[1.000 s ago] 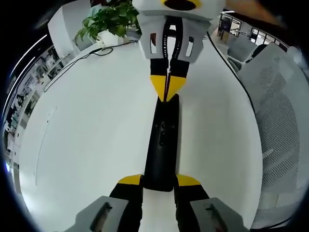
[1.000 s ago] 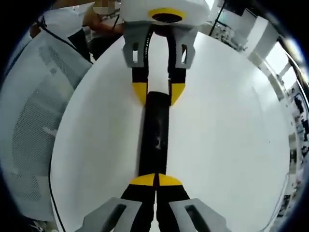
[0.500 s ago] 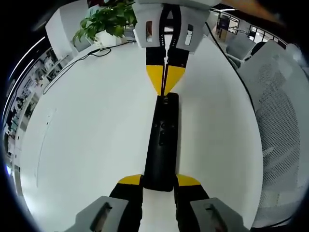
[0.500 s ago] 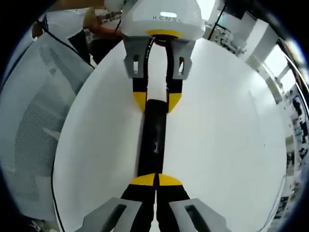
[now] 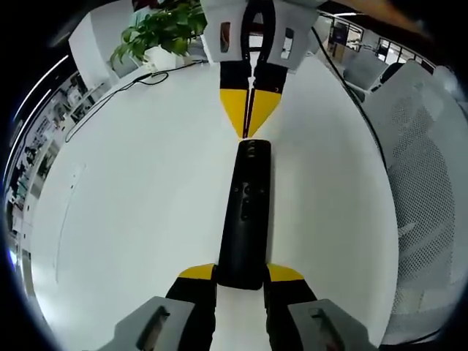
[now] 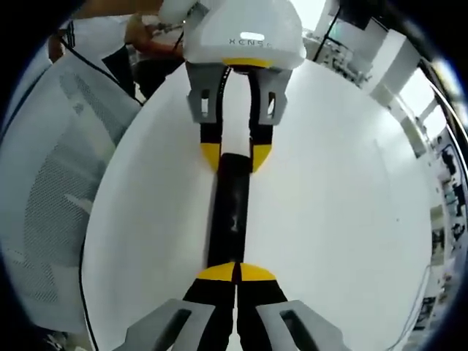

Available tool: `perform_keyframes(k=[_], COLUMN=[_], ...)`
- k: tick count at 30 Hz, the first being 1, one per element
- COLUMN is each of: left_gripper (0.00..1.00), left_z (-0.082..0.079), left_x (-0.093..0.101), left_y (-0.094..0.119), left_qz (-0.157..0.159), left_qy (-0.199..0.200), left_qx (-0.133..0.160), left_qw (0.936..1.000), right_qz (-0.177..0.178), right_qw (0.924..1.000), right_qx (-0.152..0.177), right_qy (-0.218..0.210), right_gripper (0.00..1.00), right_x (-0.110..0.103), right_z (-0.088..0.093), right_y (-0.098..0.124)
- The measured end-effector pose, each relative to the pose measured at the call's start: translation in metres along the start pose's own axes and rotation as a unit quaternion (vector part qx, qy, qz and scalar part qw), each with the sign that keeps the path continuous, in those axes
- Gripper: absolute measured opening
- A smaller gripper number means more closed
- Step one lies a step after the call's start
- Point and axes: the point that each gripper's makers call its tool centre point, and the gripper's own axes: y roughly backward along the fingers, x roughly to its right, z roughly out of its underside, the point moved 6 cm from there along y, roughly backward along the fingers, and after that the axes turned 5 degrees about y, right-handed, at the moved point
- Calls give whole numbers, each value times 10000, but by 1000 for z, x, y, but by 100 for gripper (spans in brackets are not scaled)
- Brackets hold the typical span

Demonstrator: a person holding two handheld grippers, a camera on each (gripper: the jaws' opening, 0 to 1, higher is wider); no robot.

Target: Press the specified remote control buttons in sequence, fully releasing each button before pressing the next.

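A long black remote control (image 5: pixel 247 212) lies lengthwise on the white table (image 5: pixel 131 205). My left gripper (image 5: pixel 241 272) is shut on its near end, one yellow-tipped jaw on each side. Coming in from the top of the left gripper view, my right gripper (image 5: pixel 250 124) is shut with nothing in it, its tip just past the remote's far end with a small gap. In the right gripper view the remote (image 6: pixel 230 212) runs away from my shut right gripper (image 6: pixel 235 272) toward the left gripper (image 6: pixel 235 155), which clamps the other end.
A potted plant (image 5: pixel 164 29) and a black cable (image 5: pixel 110 95) sit at the table's far side. A white mesh chair (image 5: pixel 424 190) stands beside the table, also seen as the chair (image 6: pixel 44 197). A person (image 6: pixel 110 44) is behind the left gripper.
My right gripper has drawn back from the remote's far end, where its tip rested a second ago; a gap now shows. The remote and the left gripper have stayed put.
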Motion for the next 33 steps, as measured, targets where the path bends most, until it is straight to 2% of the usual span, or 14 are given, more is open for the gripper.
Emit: perform_keyframes(k=[11,33], left_gripper=[24,24], left_z=[1,0], left_x=[0,-2], left_y=[0,0], left_qz=[-3,8], left_qy=[-10,-17], left_qx=[-8,14], left_qw=[10000,10000], right_qz=[0,-184], right_qw=[10000,9998], right_qx=[62,98], right_qy=[33,63], right_gripper=[0,0], right_x=[4,2], right_z=[-8,-10], right_y=[1,-22])
